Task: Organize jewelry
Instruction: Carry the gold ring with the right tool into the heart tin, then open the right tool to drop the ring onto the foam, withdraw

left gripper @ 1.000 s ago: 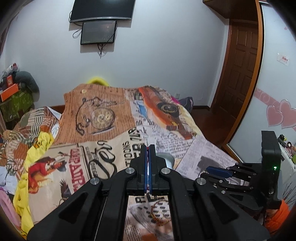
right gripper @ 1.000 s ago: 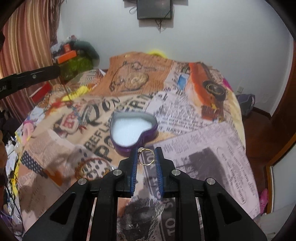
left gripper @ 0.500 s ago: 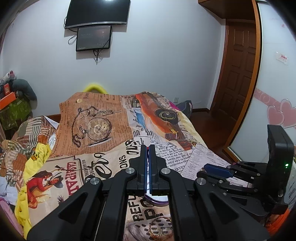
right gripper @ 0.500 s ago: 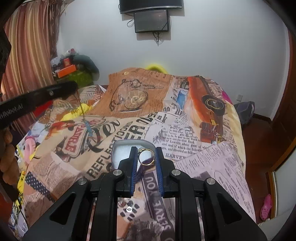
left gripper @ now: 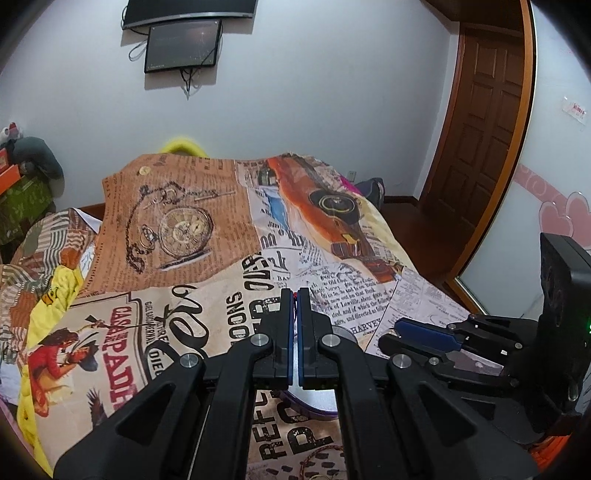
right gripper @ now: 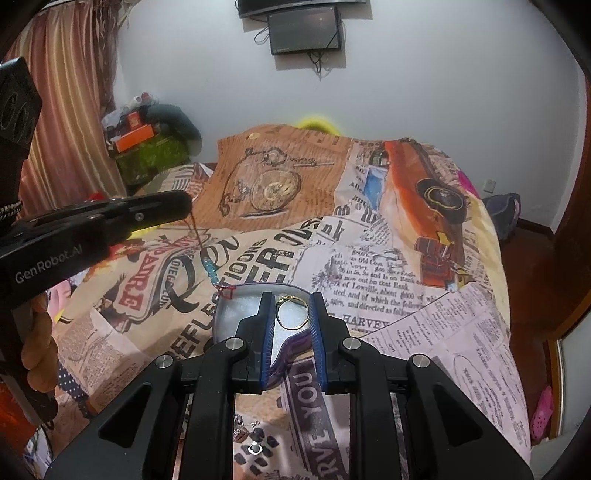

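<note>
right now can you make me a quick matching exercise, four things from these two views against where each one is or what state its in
Things:
1. gold ring
2. beaded cord
3. heart-shaped box
4. wall monitor

Places or states:
A. lies open on the bedspread
B. dangles from the left gripper, its jaws shut
C. hangs high on the far wall
D. pinched between the right gripper's jaws

Pairs: 1-D, 2-B, 3-A, 4-C
</note>
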Demonstrator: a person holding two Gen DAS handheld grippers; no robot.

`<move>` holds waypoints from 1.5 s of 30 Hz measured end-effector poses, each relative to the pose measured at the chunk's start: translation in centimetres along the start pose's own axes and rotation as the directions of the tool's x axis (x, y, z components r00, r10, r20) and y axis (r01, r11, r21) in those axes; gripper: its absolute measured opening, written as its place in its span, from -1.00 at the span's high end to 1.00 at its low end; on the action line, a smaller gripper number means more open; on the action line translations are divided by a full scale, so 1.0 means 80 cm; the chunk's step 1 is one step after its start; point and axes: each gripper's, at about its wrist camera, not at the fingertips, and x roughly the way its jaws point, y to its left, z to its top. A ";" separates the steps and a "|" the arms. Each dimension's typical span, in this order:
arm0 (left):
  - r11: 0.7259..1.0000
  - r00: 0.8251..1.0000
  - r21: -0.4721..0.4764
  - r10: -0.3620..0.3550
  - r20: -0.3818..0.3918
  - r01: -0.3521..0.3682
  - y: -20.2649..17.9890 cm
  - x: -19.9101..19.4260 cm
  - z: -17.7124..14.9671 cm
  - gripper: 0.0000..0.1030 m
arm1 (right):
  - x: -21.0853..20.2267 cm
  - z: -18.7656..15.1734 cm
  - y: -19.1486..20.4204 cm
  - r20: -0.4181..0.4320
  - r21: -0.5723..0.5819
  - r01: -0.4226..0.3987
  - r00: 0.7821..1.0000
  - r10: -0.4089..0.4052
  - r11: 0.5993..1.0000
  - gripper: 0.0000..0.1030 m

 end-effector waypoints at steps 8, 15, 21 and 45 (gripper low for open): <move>1.000 0.998 0.002 -0.024 -0.055 0.024 -0.001 0.032 -0.011 1.00 | 0.025 -0.004 0.002 -0.038 -0.028 -0.025 0.999 0.024 0.999 0.68; 0.999 0.992 -0.005 -0.035 -0.124 0.035 0.004 0.056 -0.029 1.00 | 0.043 -0.008 0.007 -0.075 -0.061 -0.039 0.997 0.035 0.997 0.68; 0.999 0.982 -0.018 -0.043 -0.182 0.041 0.013 0.066 -0.043 1.00 | 0.056 -0.012 0.011 -0.112 -0.079 -0.058 0.993 0.049 0.995 0.68; 1.000 0.974 0.012 0.017 -0.224 -0.015 0.020 0.040 -0.052 0.70 | 0.047 -0.009 0.021 -0.132 -0.103 -0.044 0.991 0.030 0.994 0.24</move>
